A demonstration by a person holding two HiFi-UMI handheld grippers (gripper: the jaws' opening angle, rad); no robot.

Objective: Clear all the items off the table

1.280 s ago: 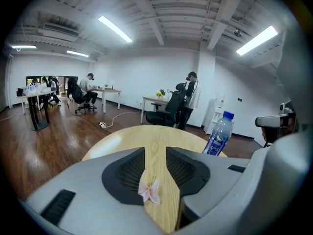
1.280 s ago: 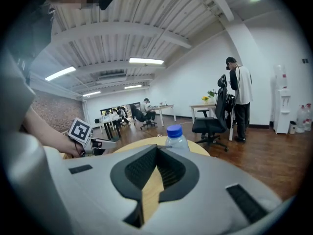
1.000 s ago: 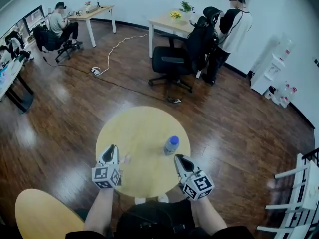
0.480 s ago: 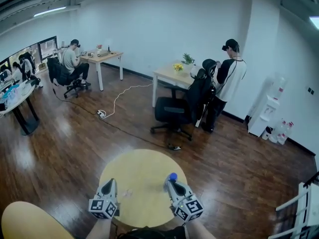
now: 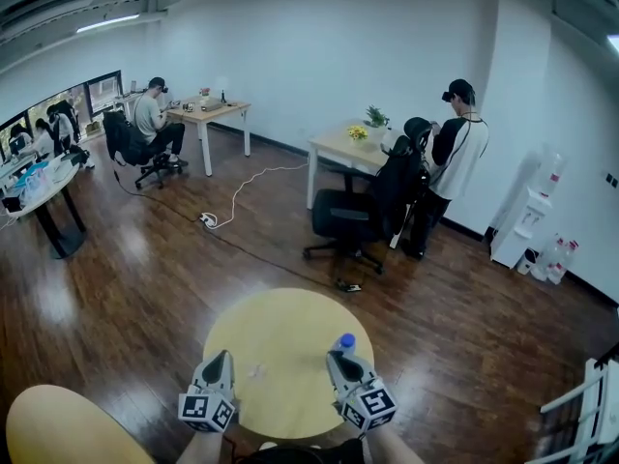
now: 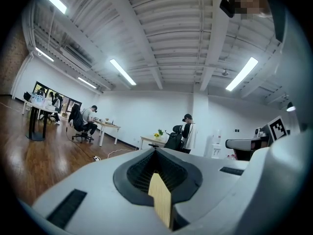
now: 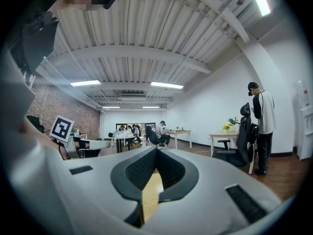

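Now left gripper [image 5: 220, 359] and right gripper [image 5: 339, 360] hover over the tabletop's [image 5: 280, 329] near edge, fingers together, empty; bottle [image 5: 344, 341] just beyond the right.

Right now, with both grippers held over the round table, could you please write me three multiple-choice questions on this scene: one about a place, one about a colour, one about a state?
1. Where is the bottle?
A) standing on the round table, just beyond the right gripper
B) held in the left gripper
C) lying under the round table

2. What colour is the bottle's cap?
A) red
B) blue
C) yellow

3. How do the left gripper's jaws stand?
A) wide open
B) shut on the bottle
C) shut, with nothing between them

Answers:
1 A: the head view shows it upright on the yellow top.
2 B: the cap shows blue there.
3 C: the left gripper view shows the tips together and nothing gripped.
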